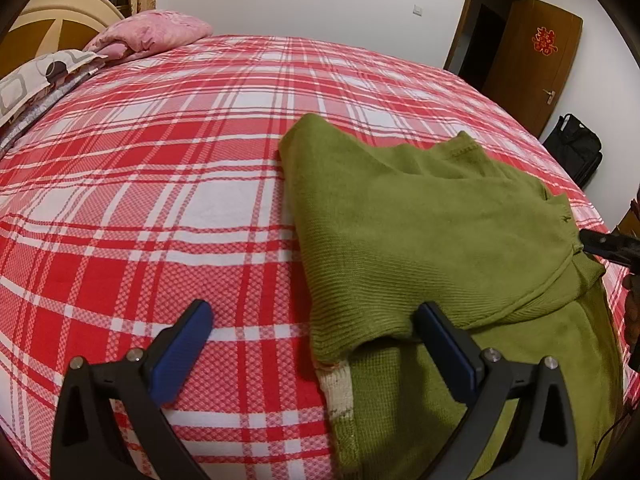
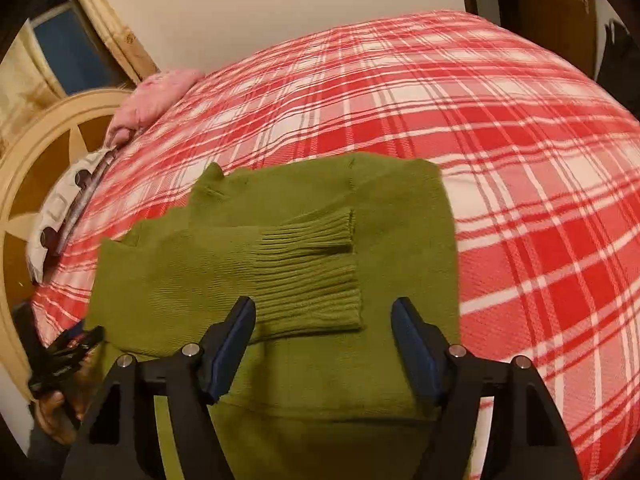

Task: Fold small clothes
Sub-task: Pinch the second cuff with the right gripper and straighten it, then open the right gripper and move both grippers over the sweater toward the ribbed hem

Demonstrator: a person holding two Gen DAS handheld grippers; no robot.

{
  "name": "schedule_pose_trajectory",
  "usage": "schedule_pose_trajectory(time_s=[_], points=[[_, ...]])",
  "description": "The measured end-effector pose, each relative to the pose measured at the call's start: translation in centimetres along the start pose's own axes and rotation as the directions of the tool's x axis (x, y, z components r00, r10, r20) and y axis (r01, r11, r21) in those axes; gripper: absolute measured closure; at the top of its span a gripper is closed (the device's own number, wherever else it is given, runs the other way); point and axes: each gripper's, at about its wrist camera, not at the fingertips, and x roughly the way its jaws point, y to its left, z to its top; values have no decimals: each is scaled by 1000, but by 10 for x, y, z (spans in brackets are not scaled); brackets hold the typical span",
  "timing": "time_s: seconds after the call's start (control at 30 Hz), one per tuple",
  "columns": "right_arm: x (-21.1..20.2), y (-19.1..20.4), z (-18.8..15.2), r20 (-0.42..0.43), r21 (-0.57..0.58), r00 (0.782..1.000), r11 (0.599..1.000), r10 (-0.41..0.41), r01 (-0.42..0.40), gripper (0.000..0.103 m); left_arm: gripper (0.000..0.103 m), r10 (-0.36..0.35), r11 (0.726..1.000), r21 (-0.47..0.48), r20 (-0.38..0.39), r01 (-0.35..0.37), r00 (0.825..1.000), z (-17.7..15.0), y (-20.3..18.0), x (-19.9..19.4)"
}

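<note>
Blue-padded left claw (image 1: 316, 322) is hanging spread wide, gripping nothing; its right pad is sitting against the ribbed hem of the green knit sweater (image 1: 420, 232), which is lying partly folded on the bed's red-and-white plaid cover (image 1: 160, 168). Right claw (image 2: 323, 320) is also standing spread, nothing pinched, hovering over the ribbed sleeve cuff (image 2: 312, 276) lying across the sweater body. Pink pillow (image 1: 152, 32) is sitting by the headboard.
</note>
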Motion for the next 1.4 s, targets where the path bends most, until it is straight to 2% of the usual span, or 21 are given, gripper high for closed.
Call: schedule_pose_trajectory(time_s=[0.07,0.13,0.3,0.5,0.57,0.63,0.7,0.93,1.23,1.4], points=[[6,4,-1,-7,-9,1000,1000,-12,11,46,0,0,1000,0,0,0,1000,0,0,0],[8,10,-1,-13,-37,999,999,-39,38,75,0,-1,1000,0,0,1,1000,0,1,0],[1,9,-12,-9,-71,996,994,-88,88,76,0,-2,1000,-2,2,2,1000,-2,3,-2],[3,3,-14,5,-107,995,990,-96,96,76,0,17,1000,11,-6,-17,1000,-2,0,0],[-2,2,-14,6,-88,996,993,-84,84,75,0,24,1000,15,-7,-23,1000,-2,-1,0],[-9,0,-18,-16,-62,998,997,-55,53,63,0,28,1000,9,-6,-28,1000,-2,0,-3],[-20,2,-26,-4,-65,999,997,-41,41,59,0,41,999,19,-1,-41,999,-5,-2,-10],[-58,12,-62,26,-125,999,992,-29,32,58,0,62,998,7,-7,-62,998,-21,2,-31],[-48,12,-90,-8,-98,1000,995,-25,24,58,0,75,997,27,-1,-75,997,-36,-10,-48],[-62,8,-108,5,-70,1000,997,-13,13,57,0,50,998,25,7,-50,999,-47,-15,-63]])
